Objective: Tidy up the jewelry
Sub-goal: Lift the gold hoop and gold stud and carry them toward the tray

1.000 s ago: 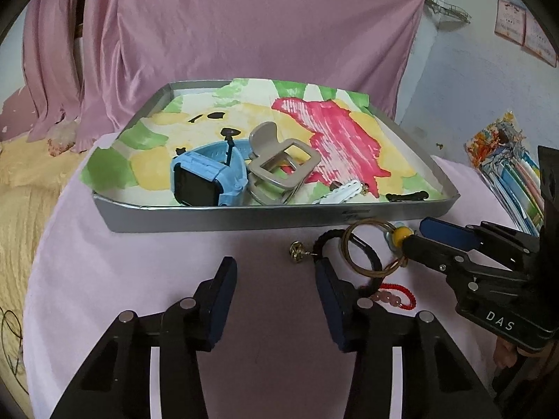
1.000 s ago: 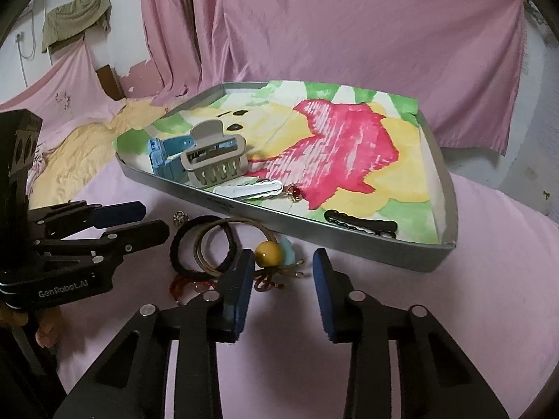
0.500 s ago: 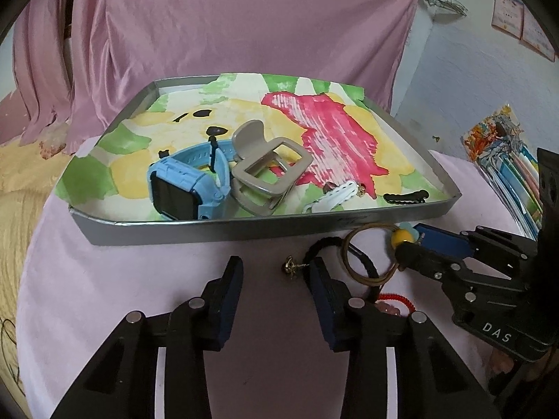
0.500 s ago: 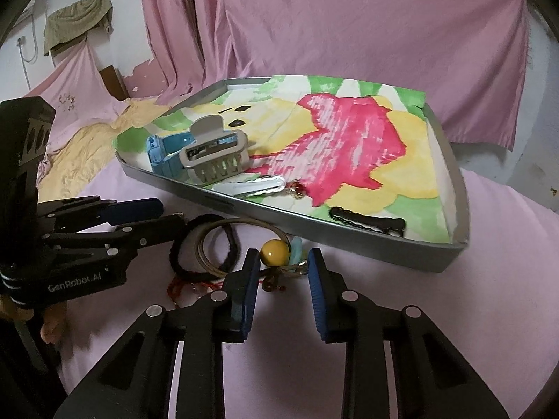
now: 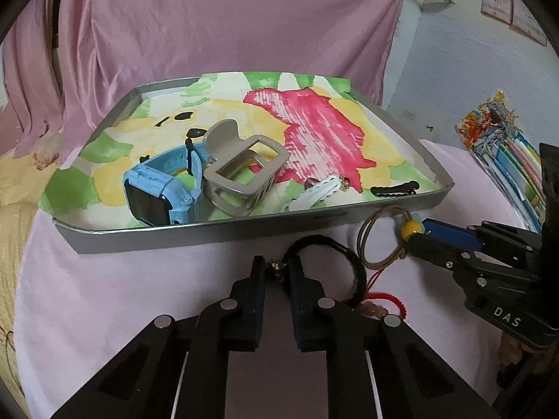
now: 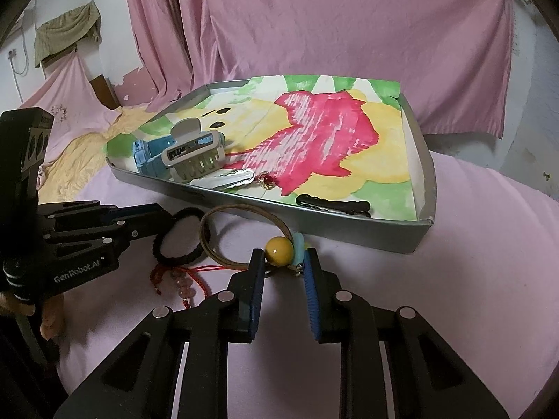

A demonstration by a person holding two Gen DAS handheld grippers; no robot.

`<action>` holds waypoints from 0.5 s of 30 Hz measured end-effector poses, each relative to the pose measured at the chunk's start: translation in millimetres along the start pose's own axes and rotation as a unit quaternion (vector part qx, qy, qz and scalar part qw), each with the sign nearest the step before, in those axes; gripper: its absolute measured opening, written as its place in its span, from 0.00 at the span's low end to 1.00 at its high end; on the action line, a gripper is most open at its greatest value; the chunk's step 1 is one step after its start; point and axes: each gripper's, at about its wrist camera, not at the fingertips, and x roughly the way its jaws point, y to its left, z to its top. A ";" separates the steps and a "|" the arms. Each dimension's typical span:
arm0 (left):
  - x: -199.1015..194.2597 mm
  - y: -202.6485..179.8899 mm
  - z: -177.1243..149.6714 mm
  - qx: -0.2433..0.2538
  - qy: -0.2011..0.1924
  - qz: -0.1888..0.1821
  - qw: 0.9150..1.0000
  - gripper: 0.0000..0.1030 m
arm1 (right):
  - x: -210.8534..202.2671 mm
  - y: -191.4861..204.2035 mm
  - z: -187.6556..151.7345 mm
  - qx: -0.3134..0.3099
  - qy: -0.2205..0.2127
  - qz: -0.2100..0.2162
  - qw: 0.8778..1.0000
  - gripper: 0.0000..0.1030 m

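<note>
A grey tray lined with a painted sheet holds a blue watch, a grey claw clip, a white clip and a black clip. In front of it on the pink cloth lie a black hair tie and a red bead bracelet. My left gripper is shut on a small gold charm beside the black tie. My right gripper is shut on the yellow bead of a tan hair ring; it also shows as the right gripper in the left wrist view.
The tray's near wall stands just beyond both grippers. A stack of colourful packets lies to the right of the tray. Pink drapes hang behind. A hand holds the left gripper.
The left gripper moved forward and closed its jaws on the gold charm. The right gripper advanced so the yellow bead now sits between its fingers.
</note>
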 end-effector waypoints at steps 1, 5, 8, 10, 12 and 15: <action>-0.9 -0.1 -0.4 -0.001 -0.002 0.000 1.000 0.11 | -1.0 0.1 -0.6 0.000 -0.002 0.001 1.000 0.19; -9.0 5.8 -3.3 -0.019 -0.020 -0.008 1.000 0.11 | -7.6 -0.8 -2.6 0.005 -0.015 0.007 1.000 0.19; -17.9 10.1 -6.0 -0.029 -0.039 -0.014 0.999 0.11 | -13.5 -1.7 -4.1 0.012 -0.029 0.006 0.999 0.19; -23.2 10.9 -7.0 -0.032 -0.052 -0.015 0.998 0.11 | -16.6 -1.9 -4.7 0.015 -0.036 0.005 0.999 0.19; -27.3 10.9 -7.0 -0.033 -0.063 -0.018 0.997 0.11 | -21.7 -1.4 -5.4 0.018 -0.045 0.005 0.999 0.19; -34.4 10.6 -4.2 -0.035 -0.081 -0.019 0.996 0.11 | -29.8 -1.1 -3.8 0.020 -0.061 0.004 0.998 0.19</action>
